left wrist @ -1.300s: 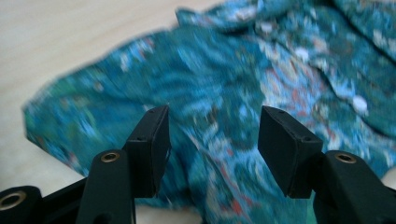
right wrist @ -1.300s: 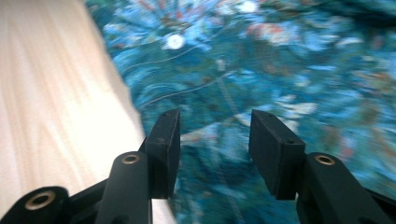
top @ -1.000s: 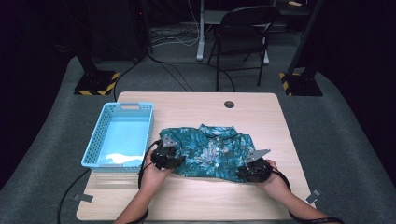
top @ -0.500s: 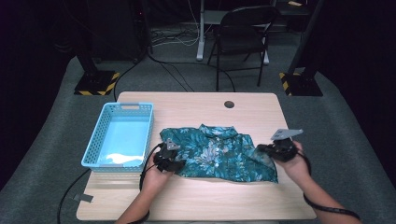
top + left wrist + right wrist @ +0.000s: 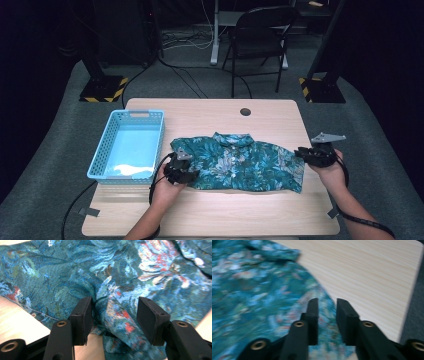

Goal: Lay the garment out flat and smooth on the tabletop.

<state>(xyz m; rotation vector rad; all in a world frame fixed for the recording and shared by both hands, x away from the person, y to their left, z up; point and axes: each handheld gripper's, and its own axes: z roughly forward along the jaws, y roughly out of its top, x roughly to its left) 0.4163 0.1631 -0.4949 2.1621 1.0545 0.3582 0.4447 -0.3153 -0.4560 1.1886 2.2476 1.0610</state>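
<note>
A teal floral shirt [image 5: 240, 160] lies spread flat on the wooden table [image 5: 225, 210], collar toward the far side. My left gripper [image 5: 184, 167] rests on the shirt's left edge. In the left gripper view its jaws [image 5: 115, 302] stand apart with a raised fold of the shirt [image 5: 117, 312] between them, not pinched. My right gripper [image 5: 302, 153] hovers at the shirt's right edge, near the table's right side. Its jaws [image 5: 327, 301] have just been opening and show a narrow gap; nothing is held between them, and the shirt [image 5: 262, 290] lies below.
A light blue basket [image 5: 107, 150] stands to the left of the shirt, close to my left hand. A round cable hole [image 5: 245, 111] sits near the table's far edge. Behind the table a black chair [image 5: 260, 40] stands on the grey floor.
My right gripper moved from the shirt's front hem out to the right and a little up, drawing the shirt's right side flat. The left gripper stayed put.
</note>
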